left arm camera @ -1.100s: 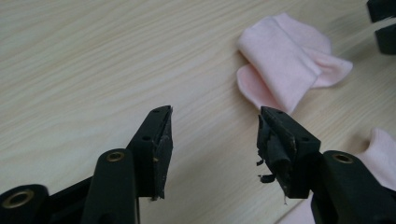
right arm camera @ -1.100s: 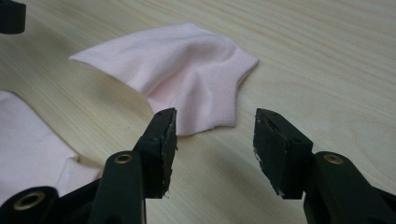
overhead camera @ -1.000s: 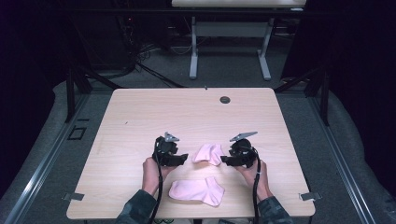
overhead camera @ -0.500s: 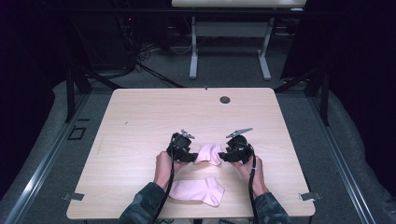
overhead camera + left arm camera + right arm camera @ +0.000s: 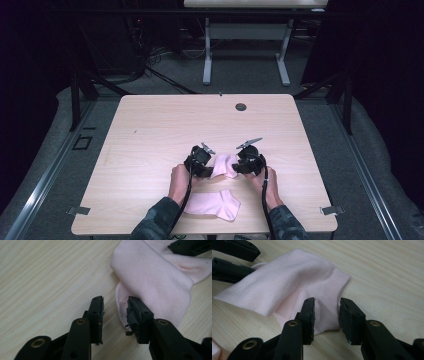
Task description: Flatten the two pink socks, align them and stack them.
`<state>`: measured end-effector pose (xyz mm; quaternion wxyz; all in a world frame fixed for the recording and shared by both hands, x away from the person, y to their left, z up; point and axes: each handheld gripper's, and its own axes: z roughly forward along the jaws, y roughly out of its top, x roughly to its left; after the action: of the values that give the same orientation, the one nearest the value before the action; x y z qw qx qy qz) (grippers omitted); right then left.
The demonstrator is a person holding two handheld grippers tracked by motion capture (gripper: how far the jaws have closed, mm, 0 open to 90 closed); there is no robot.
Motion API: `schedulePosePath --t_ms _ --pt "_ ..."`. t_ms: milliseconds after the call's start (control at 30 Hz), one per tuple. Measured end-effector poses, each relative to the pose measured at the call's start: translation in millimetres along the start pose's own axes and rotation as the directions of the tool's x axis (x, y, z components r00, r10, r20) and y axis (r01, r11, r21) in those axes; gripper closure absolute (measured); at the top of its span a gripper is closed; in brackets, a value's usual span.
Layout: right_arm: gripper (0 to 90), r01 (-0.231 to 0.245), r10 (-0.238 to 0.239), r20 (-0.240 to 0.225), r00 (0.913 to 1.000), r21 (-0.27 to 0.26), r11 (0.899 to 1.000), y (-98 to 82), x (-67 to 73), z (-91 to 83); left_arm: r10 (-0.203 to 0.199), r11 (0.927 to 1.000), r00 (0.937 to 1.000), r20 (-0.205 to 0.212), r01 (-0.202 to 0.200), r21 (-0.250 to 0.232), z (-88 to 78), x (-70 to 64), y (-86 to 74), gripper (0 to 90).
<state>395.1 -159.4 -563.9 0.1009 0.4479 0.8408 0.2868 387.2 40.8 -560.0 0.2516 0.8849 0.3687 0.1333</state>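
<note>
Two grippers flank a folded pink sock [image 5: 223,165] at lower centre of the wooden table [image 5: 150,130]. Left gripper [image 5: 202,162]: jaws have just been closing, sock edge between them, not yet clamped. Right gripper [image 5: 246,163]: likewise closing, unclamped astride the cuff. A second pink sock [image 5: 212,204] lies below.

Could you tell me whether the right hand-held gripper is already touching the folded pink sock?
Cannot tell. In the right gripper view the right hand-held gripper straddles an edge of the folded pink sock; its jaws have just been closing, but neither contact nor gap shows plainly.
</note>
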Motion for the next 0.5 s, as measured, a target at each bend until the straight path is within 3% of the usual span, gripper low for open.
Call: schedulePosePath --t_ms 200,367,500 --pt "71.7 0.029 -0.029 0.027 0.9992 0.009 1.000 -0.7 3.0 -0.6 0.029 0.9996 0.9995 -0.010 -0.029 -0.004 0.6 -6.8 0.3 79.7" --pt "77.9 0.021 -0.021 0.017 0.9997 0.001 1.000 -1.8 5.8 -0.2 0.037 0.9993 0.9992 -0.016 -0.037 -0.007 1.3 -9.4 0.2 88.6" --pt "81.0 0.015 -0.015 -0.005 0.9999 -0.011 1.000 -2.7 5.1 0.1 0.027 0.9995 0.9996 -0.008 -0.027 -0.017 1.4 -7.7 -0.8 89.6"
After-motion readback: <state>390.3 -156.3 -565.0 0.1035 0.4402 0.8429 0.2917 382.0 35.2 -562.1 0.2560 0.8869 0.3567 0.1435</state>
